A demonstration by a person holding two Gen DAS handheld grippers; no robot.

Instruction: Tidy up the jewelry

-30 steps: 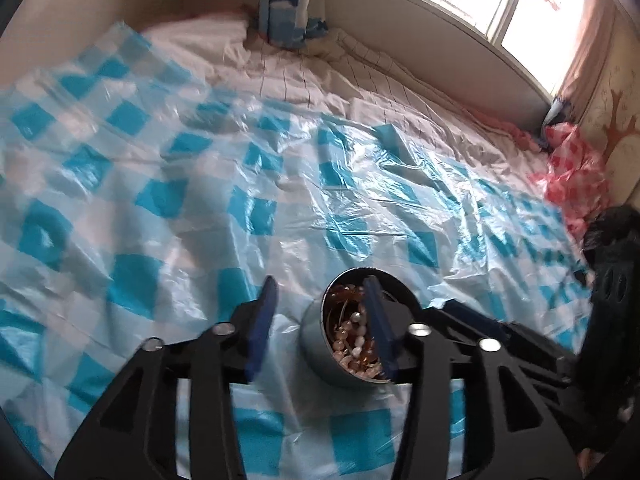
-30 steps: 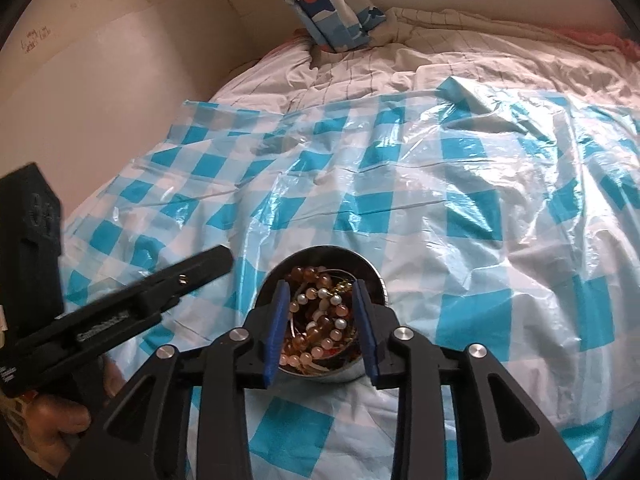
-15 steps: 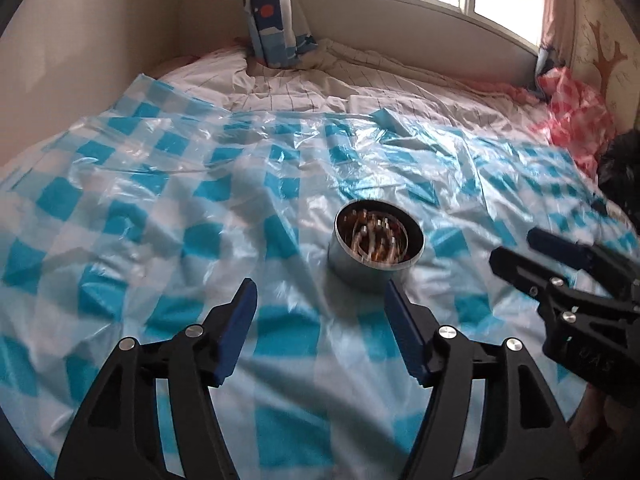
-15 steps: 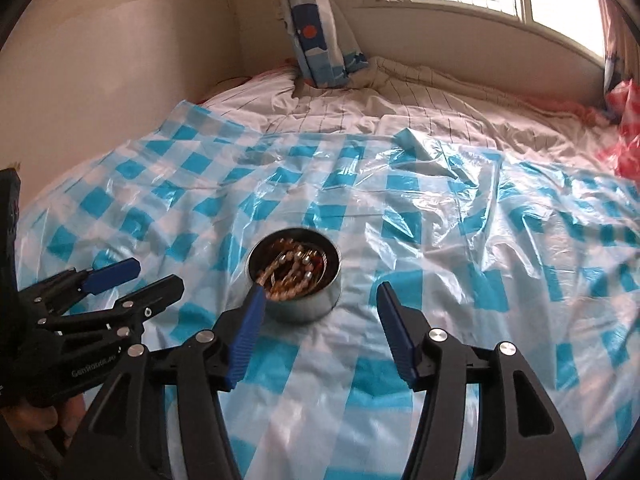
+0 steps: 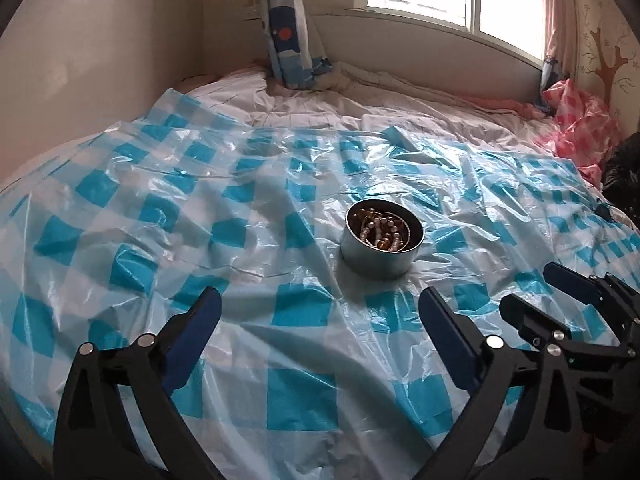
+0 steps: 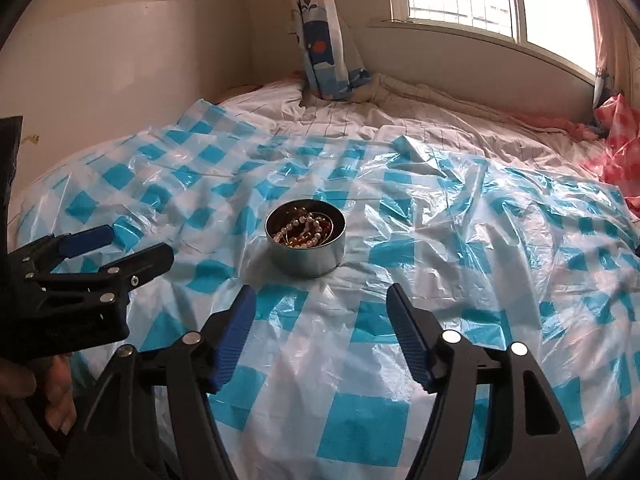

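Hovering with left gripper (image 5: pixel 320 312) and right gripper (image 6: pixel 320 308) both opening, empty, near round metal tin (image 5: pixel 382 246) of beaded jewelry (image 5: pixel 380 232), risking tipping it on slippery blue-checked plastic sheet (image 5: pixel 160 220).

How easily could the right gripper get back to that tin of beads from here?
Probably easily. The tin stands open on the checked plastic sheet, straight ahead of the right gripper, whose jaws are opening with nothing between them. The left gripper sits off to one side.

A bed (image 5: pixel 400 108) carries a crinkled blue-and-white checked plastic sheet (image 5: pixel 240 208); a round metal tin (image 5: pixel 378 258) of beads stands upright on it.
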